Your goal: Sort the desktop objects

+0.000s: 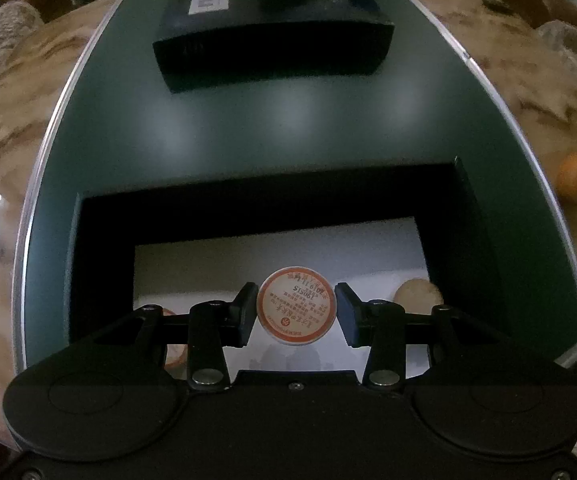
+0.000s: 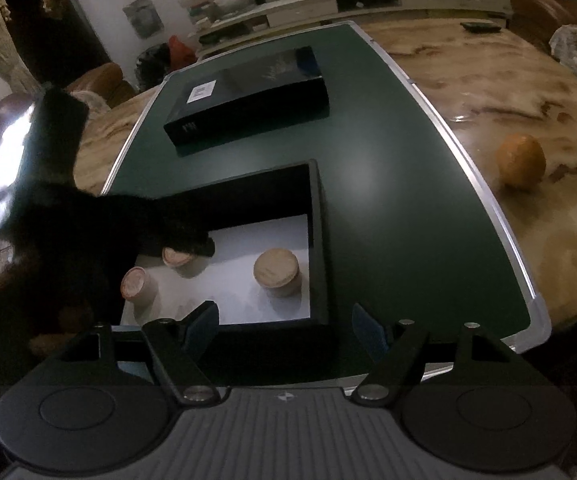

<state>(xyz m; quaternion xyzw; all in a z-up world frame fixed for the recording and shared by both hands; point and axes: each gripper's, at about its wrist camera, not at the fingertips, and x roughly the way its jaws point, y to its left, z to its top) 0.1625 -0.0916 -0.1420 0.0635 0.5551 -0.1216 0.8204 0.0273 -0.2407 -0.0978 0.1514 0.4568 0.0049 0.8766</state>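
My left gripper (image 1: 295, 311) is shut on a small round jar (image 1: 295, 306) with an orange-rimmed printed label on top. It holds the jar over the white floor of an open black box (image 1: 104, 240). In the right wrist view the left gripper is a dark blurred shape (image 2: 128, 232) reaching into the box (image 2: 317, 240) from the left, with the held jar (image 2: 176, 258) at its tip. Two more jars stand inside: a wooden-lidded one (image 2: 276, 274) and a pink-topped one (image 2: 134, 284). My right gripper (image 2: 286, 328) is open above the box's near right corner, with nothing between its fingers.
A closed black case (image 2: 248, 100) lies farther back on the green mat (image 2: 388, 220), which has a silver rim. An orange (image 2: 520, 160) sits on the marble table to the right of the mat. Chairs and cluttered shelves stand beyond the table.
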